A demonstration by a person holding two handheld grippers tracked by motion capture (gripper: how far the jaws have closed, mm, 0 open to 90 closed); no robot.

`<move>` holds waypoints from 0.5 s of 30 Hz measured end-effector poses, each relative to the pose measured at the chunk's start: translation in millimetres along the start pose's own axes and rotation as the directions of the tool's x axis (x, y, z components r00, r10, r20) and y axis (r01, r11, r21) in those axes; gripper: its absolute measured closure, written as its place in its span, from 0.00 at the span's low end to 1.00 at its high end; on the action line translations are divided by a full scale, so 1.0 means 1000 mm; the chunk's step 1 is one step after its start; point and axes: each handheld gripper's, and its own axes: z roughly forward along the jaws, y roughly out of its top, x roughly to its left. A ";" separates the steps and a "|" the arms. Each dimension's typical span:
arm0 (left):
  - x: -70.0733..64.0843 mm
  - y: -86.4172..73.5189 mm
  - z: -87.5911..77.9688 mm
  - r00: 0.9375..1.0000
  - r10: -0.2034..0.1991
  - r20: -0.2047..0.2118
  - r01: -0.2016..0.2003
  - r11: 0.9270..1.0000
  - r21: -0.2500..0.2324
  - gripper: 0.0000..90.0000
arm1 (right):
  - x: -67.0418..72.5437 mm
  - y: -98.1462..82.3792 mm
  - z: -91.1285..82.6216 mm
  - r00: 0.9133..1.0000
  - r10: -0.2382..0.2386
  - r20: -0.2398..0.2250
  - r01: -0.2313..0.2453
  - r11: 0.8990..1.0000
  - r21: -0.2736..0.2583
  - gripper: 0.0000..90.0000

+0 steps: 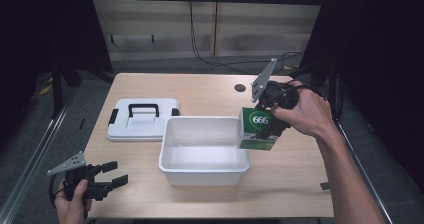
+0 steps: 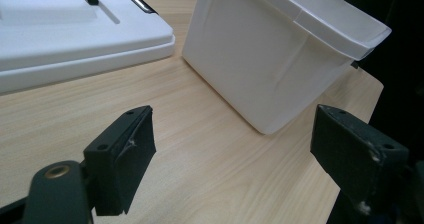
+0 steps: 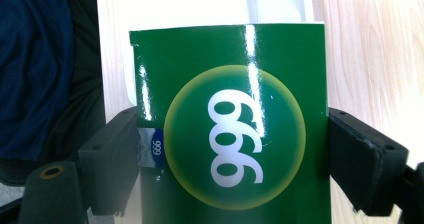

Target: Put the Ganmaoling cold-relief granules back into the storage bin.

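Note:
A green box (image 1: 258, 129) printed with a white 666 hangs over the right rim of the white bin (image 1: 204, 171). My right gripper (image 1: 270, 121) is shut on the box from its right side. In the right gripper view the green box (image 3: 230, 134) sits between both black jaws, which press on its two sides. My left gripper (image 1: 114, 174) rests low at the table's front left corner, open with nothing in it. In the left gripper view the jaws stand wide apart over bare wood, and the white bin (image 2: 280, 59) is ahead of them.
A white lid with a black handle (image 1: 142, 118) lies flat on the table left of the bin; the same lid (image 2: 65, 39) appears in the left gripper view. A round hole (image 1: 240, 88) is in the tabletop at the back. Cables trail behind the table.

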 end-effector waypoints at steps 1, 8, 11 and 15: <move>0.000 0.000 0.000 1.000 0.000 0.000 0.000 1.000 0.000 0.20 | 0.000 0.000 0.000 1.000 0.000 0.000 0.000 1.000 0.000 0.17; 0.000 0.000 0.000 1.000 0.005 0.000 -0.005 1.000 0.000 0.20 | -0.001 0.010 0.008 1.000 -0.009 -0.012 0.008 1.000 -0.005 0.17; 0.000 0.000 0.000 1.000 0.001 0.000 -0.001 1.000 0.001 0.20 | -0.003 0.014 0.011 1.000 -0.018 -0.018 0.017 1.000 -0.008 0.17; 0.000 0.000 0.000 1.000 -0.001 0.001 0.001 1.000 0.001 0.20 | -0.004 0.021 0.014 0.999 -0.021 -0.024 0.021 1.000 -0.011 0.17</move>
